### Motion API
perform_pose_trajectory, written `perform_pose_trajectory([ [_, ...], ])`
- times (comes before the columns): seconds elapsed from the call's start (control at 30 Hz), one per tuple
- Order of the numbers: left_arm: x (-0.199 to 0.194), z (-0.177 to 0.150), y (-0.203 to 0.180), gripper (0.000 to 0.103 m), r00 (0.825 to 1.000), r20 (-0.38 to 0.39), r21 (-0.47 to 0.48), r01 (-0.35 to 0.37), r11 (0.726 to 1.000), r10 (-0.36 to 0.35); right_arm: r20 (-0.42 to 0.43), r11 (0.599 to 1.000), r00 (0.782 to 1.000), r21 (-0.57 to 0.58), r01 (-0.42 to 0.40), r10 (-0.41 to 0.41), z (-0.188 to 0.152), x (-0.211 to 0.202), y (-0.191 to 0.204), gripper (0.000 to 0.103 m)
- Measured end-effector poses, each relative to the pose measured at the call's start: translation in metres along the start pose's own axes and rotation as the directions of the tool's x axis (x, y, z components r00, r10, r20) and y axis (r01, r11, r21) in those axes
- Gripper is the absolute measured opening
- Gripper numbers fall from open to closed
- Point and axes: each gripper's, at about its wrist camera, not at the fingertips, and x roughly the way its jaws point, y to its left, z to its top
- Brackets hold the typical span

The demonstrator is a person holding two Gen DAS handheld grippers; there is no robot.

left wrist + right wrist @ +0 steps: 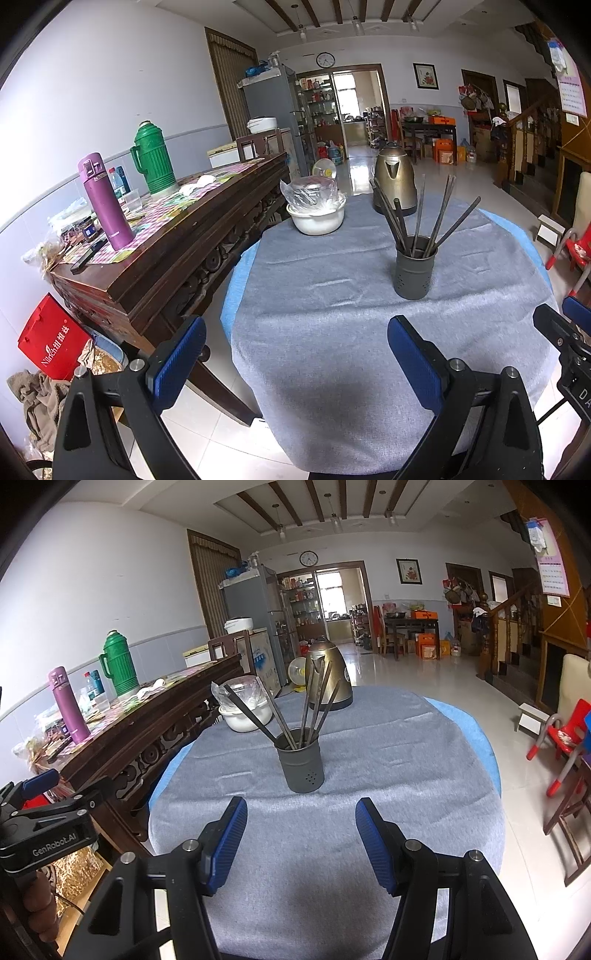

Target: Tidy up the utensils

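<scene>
You are holding both grippers low over the near edge of the desk (388, 738), which is wearing a grey cloth. Your left gripper (295, 354) is sitting with its blue-padded fingers (413, 354) spread wide and released, nothing between them. Your right gripper (301, 840) is doing the same, its fingers (371, 842) parted and gripping nothing.

The dark utensil holder (301, 762) is standing upright on the cloth, ahead of your right gripper and well apart from both. The chopsticks (310, 705) are leaning inside it, fanning out in different directions above its rim. In the left wrist view the holder (414, 271) is sitting ahead and to the right.

Behind the holder, a brass-coloured kettle (330, 675) is resting at the far edge of the desk, and a white bowl (247, 716) covered in clear plastic is sitting to its left.
</scene>
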Motion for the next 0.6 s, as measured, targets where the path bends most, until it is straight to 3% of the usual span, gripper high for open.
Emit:
perform_pose_trajectory([
  [0.6, 0.0002, -0.0002, 0.0026, 0.099, 1.000, 0.001, -0.005, -0.005, 1.000, 0.005, 0.015, 1.000, 1.000, -0.014, 0.007, -0.007, 0.0068, -0.0030, 0.0057, 0.065],
])
